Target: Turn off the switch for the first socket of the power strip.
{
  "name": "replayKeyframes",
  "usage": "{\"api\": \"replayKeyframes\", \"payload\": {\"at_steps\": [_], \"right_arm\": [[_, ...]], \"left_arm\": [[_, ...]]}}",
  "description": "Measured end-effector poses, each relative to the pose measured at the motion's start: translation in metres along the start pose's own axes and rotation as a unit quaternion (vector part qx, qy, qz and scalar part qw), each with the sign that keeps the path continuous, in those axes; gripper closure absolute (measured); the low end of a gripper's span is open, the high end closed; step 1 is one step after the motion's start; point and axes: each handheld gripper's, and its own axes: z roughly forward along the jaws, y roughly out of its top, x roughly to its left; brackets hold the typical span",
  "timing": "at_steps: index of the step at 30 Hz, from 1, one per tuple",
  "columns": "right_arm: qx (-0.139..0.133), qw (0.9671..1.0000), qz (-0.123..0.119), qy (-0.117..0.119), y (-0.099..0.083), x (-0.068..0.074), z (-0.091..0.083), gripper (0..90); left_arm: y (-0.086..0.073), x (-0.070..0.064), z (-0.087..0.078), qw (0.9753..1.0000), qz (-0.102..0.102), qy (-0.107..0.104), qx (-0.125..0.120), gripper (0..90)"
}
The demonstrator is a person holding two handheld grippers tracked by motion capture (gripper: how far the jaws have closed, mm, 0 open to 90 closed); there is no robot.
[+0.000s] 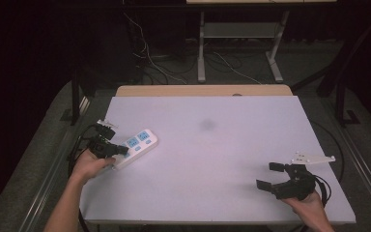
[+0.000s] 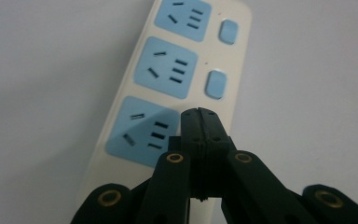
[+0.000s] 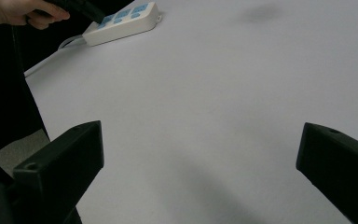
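Left gripper (image 2: pixel 199 114) — jaws pressed together, tips over the power strip (image 1: pixel 136 146) at the tabletop's (image 1: pixel 212 159) left edge, long axis running away from them. Right gripper (image 1: pixel 276 180) — jaws wide apart, well clear.

Room dim, dark toward all frame edges in the high view; only the table (image 1: pixel 212 159) lit, evenly from above, slightly purple cast. Faint grey smudge upper centre. High view soft, low detail. Left gripper view: power strip (image 2: pixel 177 74) fairly sharp, near jaws blurred, bottom. Right gripper view: jaws out of focus, soft shadow lower centre.
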Motion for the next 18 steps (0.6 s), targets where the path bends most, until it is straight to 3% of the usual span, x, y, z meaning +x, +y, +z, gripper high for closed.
{"api": "replayKeyframes", "payload": {"at_steps": [2, 18], "right_arm": [[-0.001, 1.0000, 0.000, 0.000, 0.000, 0.000, 0.000, 0.5], [-0.004, 1.0000, 0.003, -0.002, 0.000, -0.001, -0.001, 0.5]], "left_arm": [[0.002, -0.001, -0.001, 1.0000, 0.006, 0.004, 0.005, 89.6], [0.019, -0.015, -0.024, 0.9981, 0.017, 0.012, -0.057, 89.6]]}}
